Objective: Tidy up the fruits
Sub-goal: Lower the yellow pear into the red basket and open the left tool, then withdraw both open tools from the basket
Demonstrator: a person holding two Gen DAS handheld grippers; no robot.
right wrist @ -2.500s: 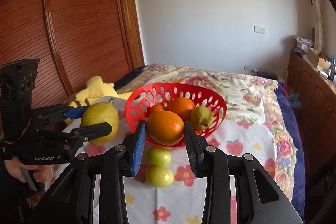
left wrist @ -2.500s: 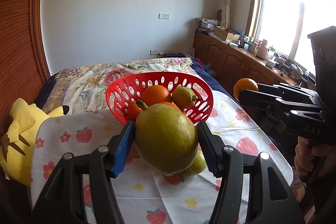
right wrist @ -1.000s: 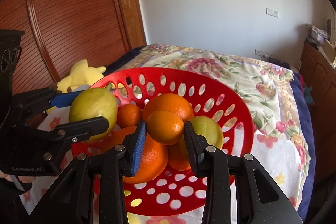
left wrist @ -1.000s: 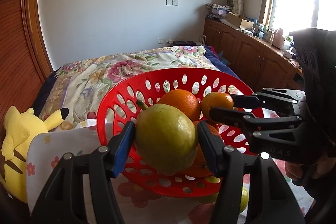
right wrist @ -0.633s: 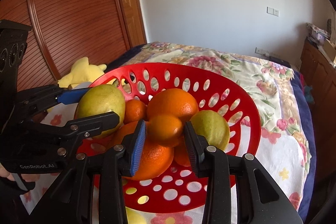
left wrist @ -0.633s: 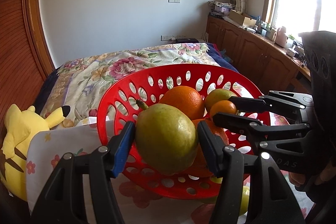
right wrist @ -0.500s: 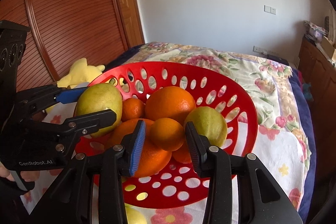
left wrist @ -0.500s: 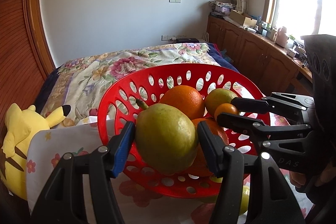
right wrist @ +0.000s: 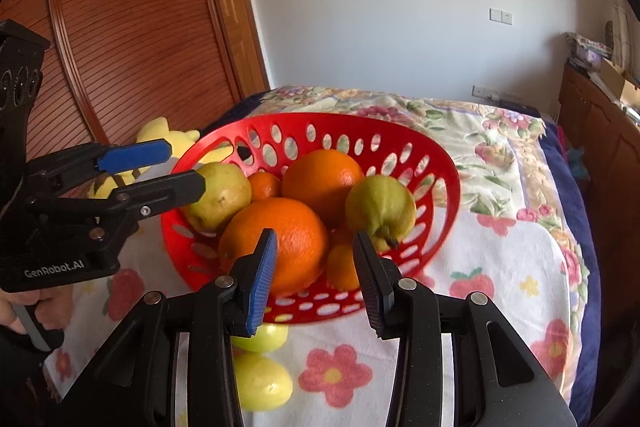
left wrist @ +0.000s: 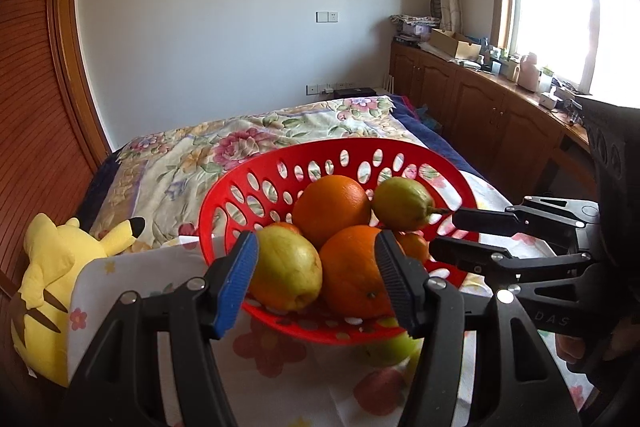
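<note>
A red perforated basket [left wrist: 256, 187] [right wrist: 436, 195] sits on a fruit-print cloth and holds oranges and pears. The pear I carried [left wrist: 286, 269] [right wrist: 218, 195] lies at the basket's near left side. A small orange [right wrist: 342, 267] lies low at the front beside a big orange [right wrist: 280, 243]. My left gripper [left wrist: 316, 279] is open and empty just before the basket; it also shows in the right wrist view [right wrist: 168, 167]. My right gripper [right wrist: 314, 279] is open and empty at the basket's front rim; it also shows in the left wrist view [left wrist: 448, 233].
Two small green fruits [right wrist: 260, 383] lie on the cloth [right wrist: 500, 267] in front of the basket. A yellow plush toy [left wrist: 44, 275] lies at the left. A flowered bedspread [left wrist: 224, 147] stretches behind. Wooden cabinets [left wrist: 480, 107] stand at the right.
Both grippers opened and drew back. The pear left the left gripper and the small orange left the right gripper; both now lie in the basket.
</note>
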